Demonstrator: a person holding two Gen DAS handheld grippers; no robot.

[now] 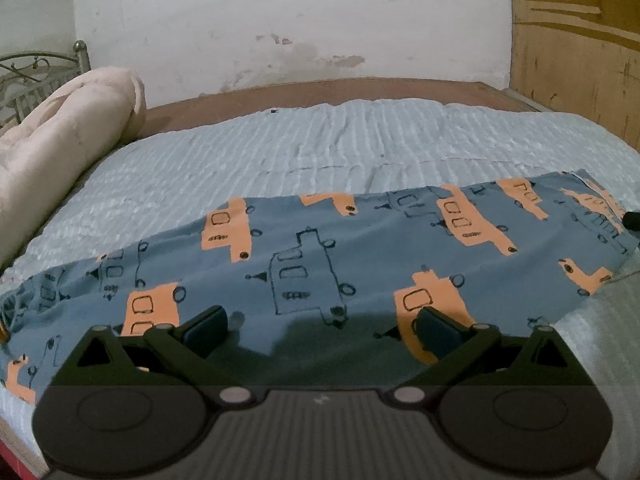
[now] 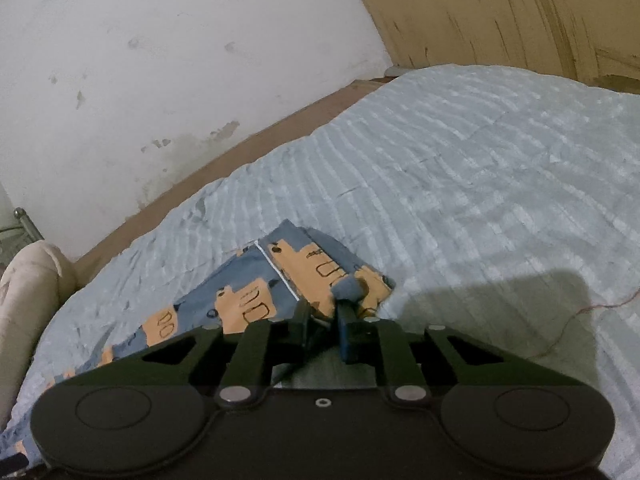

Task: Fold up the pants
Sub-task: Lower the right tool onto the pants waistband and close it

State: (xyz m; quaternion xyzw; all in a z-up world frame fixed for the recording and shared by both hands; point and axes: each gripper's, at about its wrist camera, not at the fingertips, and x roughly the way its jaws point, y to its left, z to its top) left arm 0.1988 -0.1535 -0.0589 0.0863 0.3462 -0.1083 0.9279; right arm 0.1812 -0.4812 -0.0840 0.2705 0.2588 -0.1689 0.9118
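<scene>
Blue-grey pants (image 1: 304,248) printed with orange and outlined trucks lie flat across the pale blue bed cover (image 1: 320,140), stretched from left to right. My left gripper (image 1: 322,320) hovers just over their near edge, open wide with only flat fabric beneath it. In the right wrist view the pants (image 2: 248,300) end at a hem near the middle of the frame. There my right gripper (image 2: 325,314) is shut on a raised pinch of cloth at the corner. A dark tip (image 1: 632,220) shows at the pants' right end in the left wrist view.
A rolled cream blanket (image 1: 60,152) lies along the bed's left side, before a metal bedstead (image 1: 24,76). A stained white wall (image 1: 280,20) and the brown bed edge run behind. A wooden board (image 1: 580,60) stands at the right. A loose thread (image 2: 580,312) trails over the cover (image 2: 480,160).
</scene>
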